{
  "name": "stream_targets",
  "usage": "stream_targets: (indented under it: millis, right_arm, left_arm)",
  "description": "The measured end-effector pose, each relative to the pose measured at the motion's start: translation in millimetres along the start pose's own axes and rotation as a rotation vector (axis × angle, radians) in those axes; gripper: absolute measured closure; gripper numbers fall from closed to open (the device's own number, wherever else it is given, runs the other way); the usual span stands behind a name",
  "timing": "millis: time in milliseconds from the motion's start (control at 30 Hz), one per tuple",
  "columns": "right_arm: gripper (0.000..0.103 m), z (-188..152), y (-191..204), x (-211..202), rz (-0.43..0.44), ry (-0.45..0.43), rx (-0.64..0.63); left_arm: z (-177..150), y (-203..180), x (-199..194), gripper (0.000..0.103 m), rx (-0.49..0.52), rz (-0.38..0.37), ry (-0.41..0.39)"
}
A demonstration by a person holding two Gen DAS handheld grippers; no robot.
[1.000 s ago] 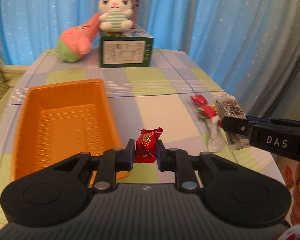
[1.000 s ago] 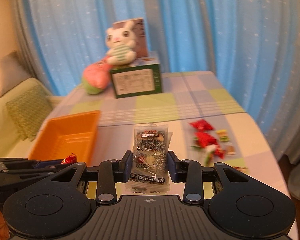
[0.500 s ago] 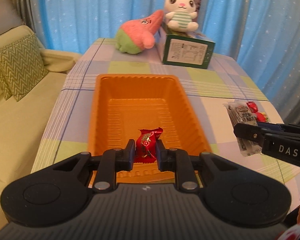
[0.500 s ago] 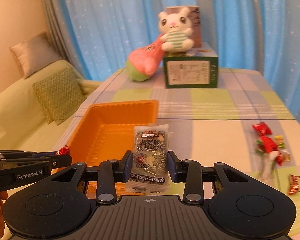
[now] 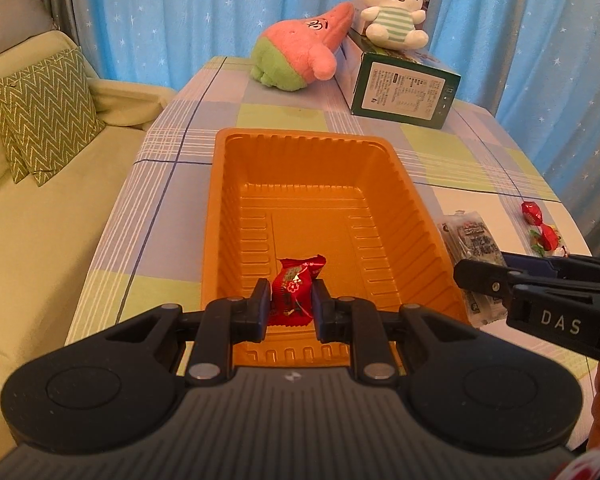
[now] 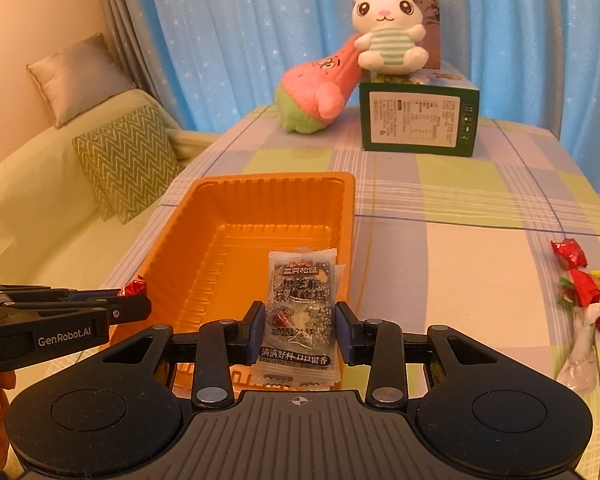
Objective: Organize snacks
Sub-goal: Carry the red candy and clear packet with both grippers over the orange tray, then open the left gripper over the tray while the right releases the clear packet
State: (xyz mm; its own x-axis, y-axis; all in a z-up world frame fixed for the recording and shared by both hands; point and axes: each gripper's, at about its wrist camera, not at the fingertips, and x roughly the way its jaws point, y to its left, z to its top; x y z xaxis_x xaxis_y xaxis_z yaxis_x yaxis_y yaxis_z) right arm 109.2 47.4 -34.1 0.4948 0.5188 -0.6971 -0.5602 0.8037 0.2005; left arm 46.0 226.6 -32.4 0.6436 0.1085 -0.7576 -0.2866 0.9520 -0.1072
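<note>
1. My left gripper [image 5: 289, 307] is squeezed shut on a red candy [image 5: 296, 291]. The candy hangs over the near end of the orange tray [image 5: 220, 216], inside its walls. I think the wrapper is slippery and crinkly. If I let go while tipped, it could bounce on the ribbed floor, but the walls should keep it in.

2. The orange tray looks light and thin. If I bump its near rim with either gripper, it could slide across the checked tablecloth [image 6: 440, 256].

3. My right gripper [image 6: 301, 330] is closed on a clear packet of dark sesame cake [image 6: 300, 300]. The packet sits just over the tray's right wall, near its front corner. This is my biggest worry. If I open up here, it could land on the rim and flop out onto the cloth. I should move it more to the left first.

4. My two grippers are close side by side at the tray's near end. They could knock together.

5. Right of the tray, well apart, more loose sweets [image 6: 580, 288] wait in a little pile. A careless sweep back could scatter them off the table edge.
</note>
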Motion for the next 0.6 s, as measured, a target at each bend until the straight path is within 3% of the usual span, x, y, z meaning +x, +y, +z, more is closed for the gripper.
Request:
stream_targets:
  millis: [400,500,600]
  right_arm:
    - [0.066,2,-3,17,0.001,0.015,0.004]
    - [0.066,2,-3,18,-0.001,0.015,0.007]
    - [0.066,2,-4,17,-0.002,0.013,0.007]
  left_arm:
    - [5,3,25,0.083,0.002,-0.007,0.025]
    - [4,5,31,0.07,0.002,-0.001,0.043]
    - [0,8,29,0.069,0.005,0.001,0.047]
